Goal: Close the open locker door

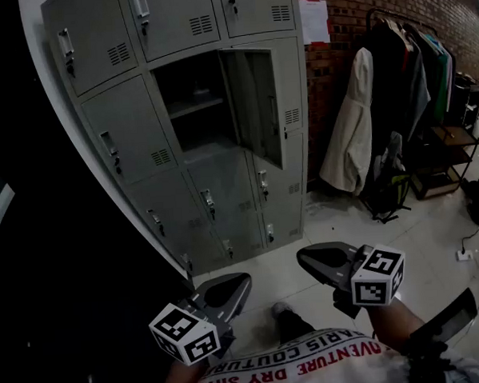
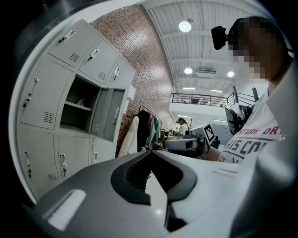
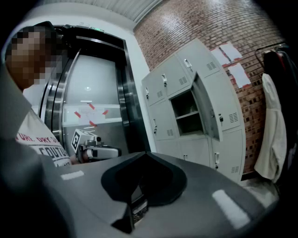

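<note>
A bank of grey lockers (image 1: 140, 128) stands ahead. One door (image 1: 255, 106) in the middle row hangs open to the right, showing a dark compartment with a shelf (image 1: 191, 105). Both grippers are held low and well short of it, near the person's waist. My left gripper (image 1: 243, 281) is shut and empty, as is my right gripper (image 1: 303, 257). In the left gripper view the jaws meet at the tip (image 2: 150, 151), with the open door (image 2: 109, 114) far off to the left. The right gripper's tip (image 3: 146, 153) points left of the open door (image 3: 207, 111).
A clothes rack (image 1: 413, 57) with dark garments and a white coat (image 1: 352, 133) stands right of the lockers against a brick wall. A bag (image 1: 387, 187) lies on the floor below it. Papers (image 1: 314, 19) hang on the wall. A lift door (image 3: 93, 107) is left of the lockers.
</note>
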### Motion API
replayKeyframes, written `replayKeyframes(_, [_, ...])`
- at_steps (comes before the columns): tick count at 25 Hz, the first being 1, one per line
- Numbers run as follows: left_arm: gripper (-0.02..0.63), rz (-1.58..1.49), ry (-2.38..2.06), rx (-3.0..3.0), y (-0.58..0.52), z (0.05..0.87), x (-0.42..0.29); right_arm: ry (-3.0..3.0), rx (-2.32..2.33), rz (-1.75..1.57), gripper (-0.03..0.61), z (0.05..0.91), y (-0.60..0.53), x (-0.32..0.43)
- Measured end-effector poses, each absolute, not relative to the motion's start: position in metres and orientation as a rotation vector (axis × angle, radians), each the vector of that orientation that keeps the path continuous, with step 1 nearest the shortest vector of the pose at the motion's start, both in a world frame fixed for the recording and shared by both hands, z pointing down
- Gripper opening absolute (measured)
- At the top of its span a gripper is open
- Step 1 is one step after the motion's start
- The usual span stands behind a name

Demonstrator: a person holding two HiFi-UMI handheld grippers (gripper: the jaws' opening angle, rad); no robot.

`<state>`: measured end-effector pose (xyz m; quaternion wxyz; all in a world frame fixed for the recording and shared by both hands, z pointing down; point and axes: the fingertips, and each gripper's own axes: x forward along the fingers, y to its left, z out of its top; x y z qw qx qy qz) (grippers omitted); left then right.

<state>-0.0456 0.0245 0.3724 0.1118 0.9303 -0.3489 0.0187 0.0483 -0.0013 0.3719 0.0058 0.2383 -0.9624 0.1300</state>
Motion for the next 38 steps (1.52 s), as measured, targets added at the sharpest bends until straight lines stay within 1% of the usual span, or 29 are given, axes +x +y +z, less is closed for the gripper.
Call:
replayKeyframes(5, [0.005,0.084,-1.076,2.701,-0.039,0.38,-0.055,-3.025,0.839,0.375,-0.002,0.366,-0.078,0.07])
replayKeyframes(10, [0.005,0.067,-1.149,2.654,-0.132,0.38,-0.075,-3.001,0.947,0.267,-0.002,0.354,-0.198,0.086])
replayKeyframes(15, [0.005,0.094,-1.178,2.609,-0.212,0.379,-0.088,-2.951,1.117,0.131,-0.002,0.32,-0.322,0.111])
replayKeyframes(19, [0.005,0.086,-1.179,2.594,-0.259,0.375,-0.093,-2.928,1.193,0.065,-0.002,0.292,-0.382,0.124])
replayKeyframes(27, [0.005,0.074,-1.177,2.584,-0.306,0.369,-0.094,-2.927,1.165,0.049,-0.002,0.279,-0.428,0.117])
replayKeyframes(38, [0.005,0.08,-1.142,2.596,-0.311,0.369,-0.083,-2.926,1.092,0.045,-0.002,0.284,-0.42,0.102])
